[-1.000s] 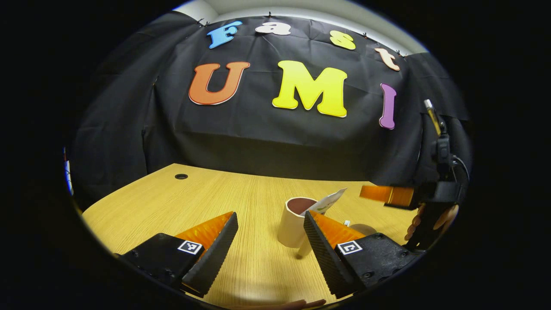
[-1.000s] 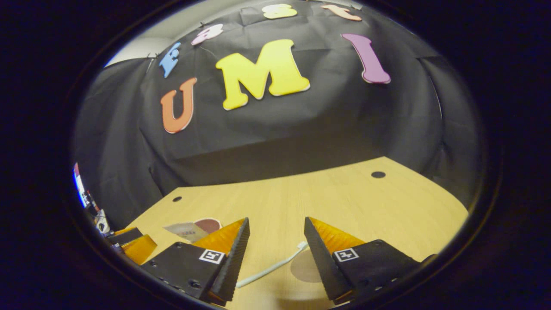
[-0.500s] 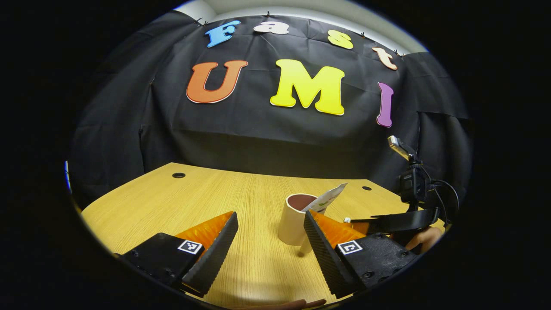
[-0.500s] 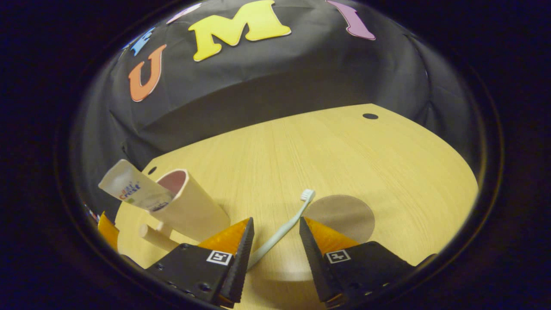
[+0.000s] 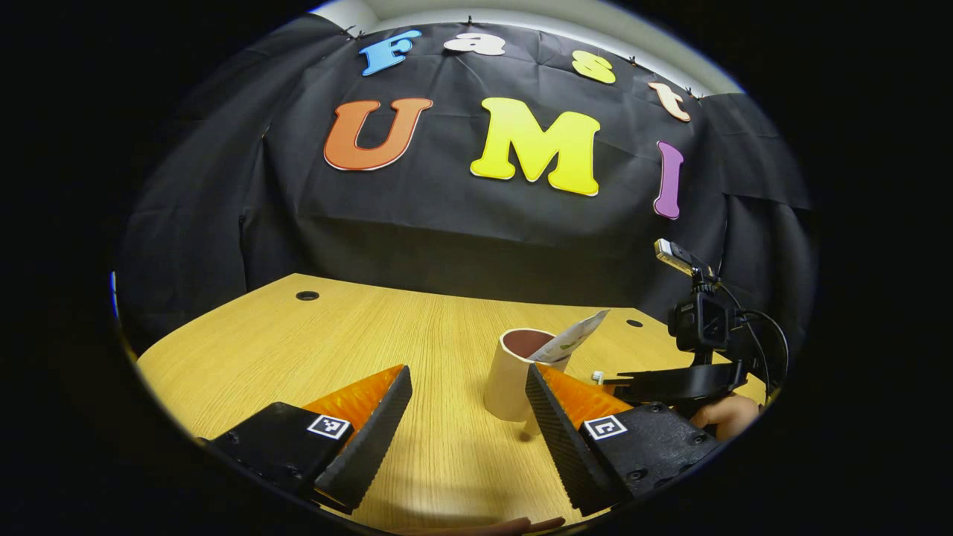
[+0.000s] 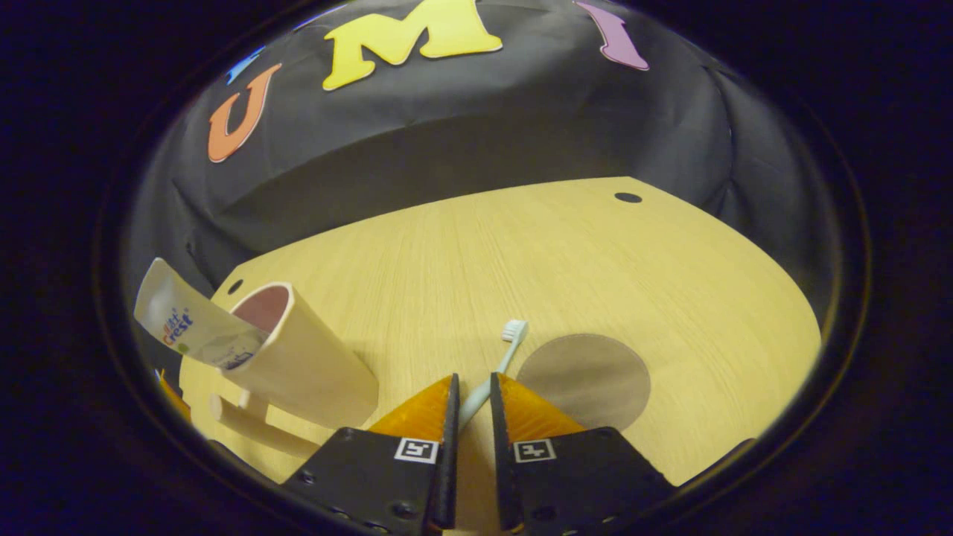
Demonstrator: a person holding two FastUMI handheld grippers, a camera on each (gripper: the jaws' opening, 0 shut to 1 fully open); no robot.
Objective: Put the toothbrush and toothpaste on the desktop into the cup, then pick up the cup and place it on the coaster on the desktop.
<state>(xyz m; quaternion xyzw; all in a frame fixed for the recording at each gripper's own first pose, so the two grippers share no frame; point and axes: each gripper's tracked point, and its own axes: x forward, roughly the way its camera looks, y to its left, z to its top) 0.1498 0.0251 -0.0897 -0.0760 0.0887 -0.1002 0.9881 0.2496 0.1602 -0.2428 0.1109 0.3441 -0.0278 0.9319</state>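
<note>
— What is changed since half a second ago?
— The right hand-held gripper (image 6: 470, 406) is narrowed from wide onto the toothbrush (image 6: 500, 351), which lies on the worktop (image 6: 595, 253) just left of the coaster (image 6: 584, 372).
— And the rest?
— The toothpaste (image 6: 190, 327) is already lodged in the cup (image 6: 305, 365). The left hand-held gripper (image 5: 467, 413) is held wide, unused. A lift of the brush is judged next.

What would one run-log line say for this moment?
toothpaste: in cup | right gripper: fingers closed around toothbrush on desk | left gripper: open | coaster: bare
</note>
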